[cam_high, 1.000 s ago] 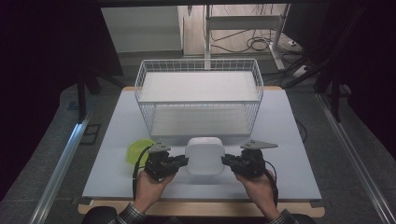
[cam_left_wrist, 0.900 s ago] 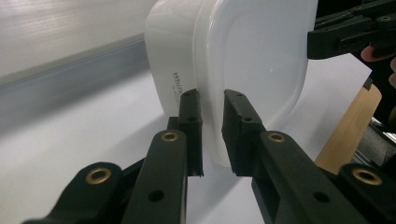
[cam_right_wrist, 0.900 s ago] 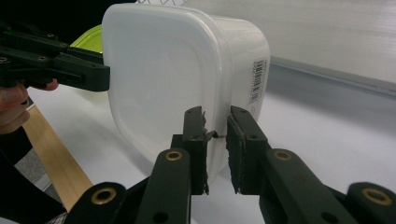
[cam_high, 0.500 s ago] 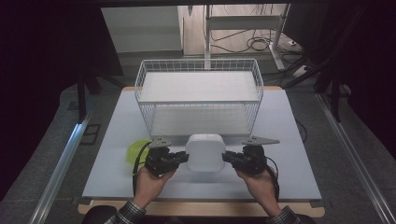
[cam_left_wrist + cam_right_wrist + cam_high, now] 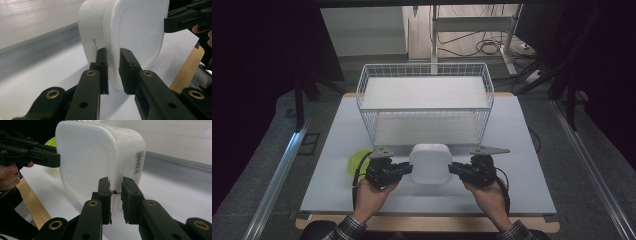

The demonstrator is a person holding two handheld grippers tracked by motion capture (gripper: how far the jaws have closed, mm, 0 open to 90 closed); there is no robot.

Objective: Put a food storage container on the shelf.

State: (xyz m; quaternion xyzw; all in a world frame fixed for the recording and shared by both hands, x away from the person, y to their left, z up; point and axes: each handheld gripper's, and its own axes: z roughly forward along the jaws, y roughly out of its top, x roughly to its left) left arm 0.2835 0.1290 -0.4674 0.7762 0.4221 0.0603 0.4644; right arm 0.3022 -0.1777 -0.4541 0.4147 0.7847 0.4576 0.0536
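Left gripper (image 5: 113,72): clamped on lidded white container's (image 5: 430,163) lip
Right gripper (image 5: 115,200): clamped opposite
Change: container raised slightly since a second ago
Meaning: wire basket (image 5: 424,102) drop-off probably next

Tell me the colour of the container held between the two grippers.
White container, clearest in the right gripper view.

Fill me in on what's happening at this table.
A person is holding a white plastic container between two hand-held grippers. The left gripper is clamped on the container's rim on one side and the right gripper on the rim on the opposite side. The container sits near the front of the table, just in front of a white wire basket. A yellow-green thing lies on the table beside the left gripper; what it is cannot be told.
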